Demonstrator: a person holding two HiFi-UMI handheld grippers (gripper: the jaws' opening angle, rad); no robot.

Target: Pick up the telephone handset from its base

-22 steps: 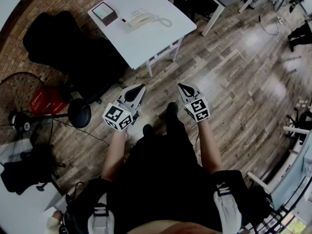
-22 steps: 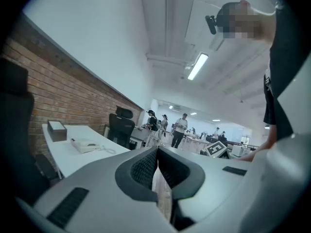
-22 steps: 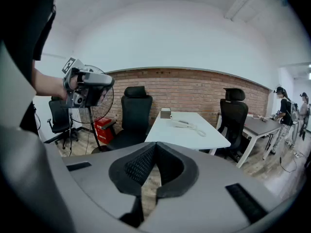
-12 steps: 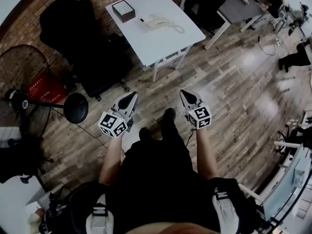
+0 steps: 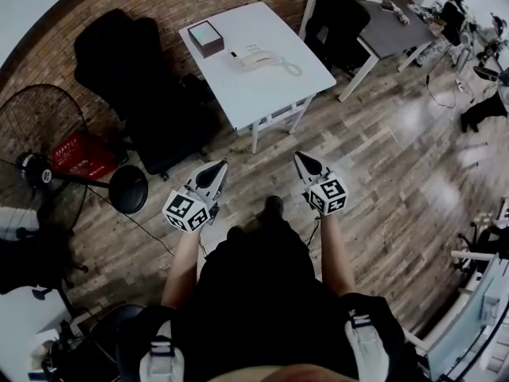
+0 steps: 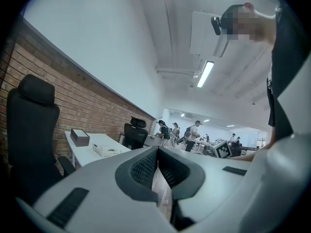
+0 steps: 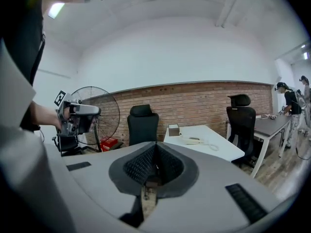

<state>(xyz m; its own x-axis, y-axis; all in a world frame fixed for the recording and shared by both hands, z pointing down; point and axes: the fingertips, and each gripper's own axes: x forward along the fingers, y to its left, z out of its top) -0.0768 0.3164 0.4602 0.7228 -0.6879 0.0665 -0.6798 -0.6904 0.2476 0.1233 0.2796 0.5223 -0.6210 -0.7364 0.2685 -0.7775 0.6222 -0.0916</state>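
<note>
A cream telephone (image 5: 261, 59) with its handset on the base and a coiled cord lies on a white table (image 5: 270, 86) well ahead of me. It also shows small in the left gripper view, telephone (image 6: 108, 151), and in the right gripper view, telephone (image 7: 193, 141). My left gripper (image 5: 221, 165) and right gripper (image 5: 299, 157) are held in front of my body over the wooden floor, far short of the table. Both have their jaws shut with nothing between them.
A dark box (image 5: 206, 38) sits on the table beside the phone. A black office chair (image 5: 131, 70) stands left of the table, a floor fan (image 5: 36, 146) and red crate (image 5: 77, 156) further left. Another desk (image 5: 398, 26) and chair (image 5: 342, 14) stand at the right, with people beyond.
The view has shifted as I walk: the table and telephone have moved lower and toward the middle of the head view. Both grippers keep their pose, shut.
</note>
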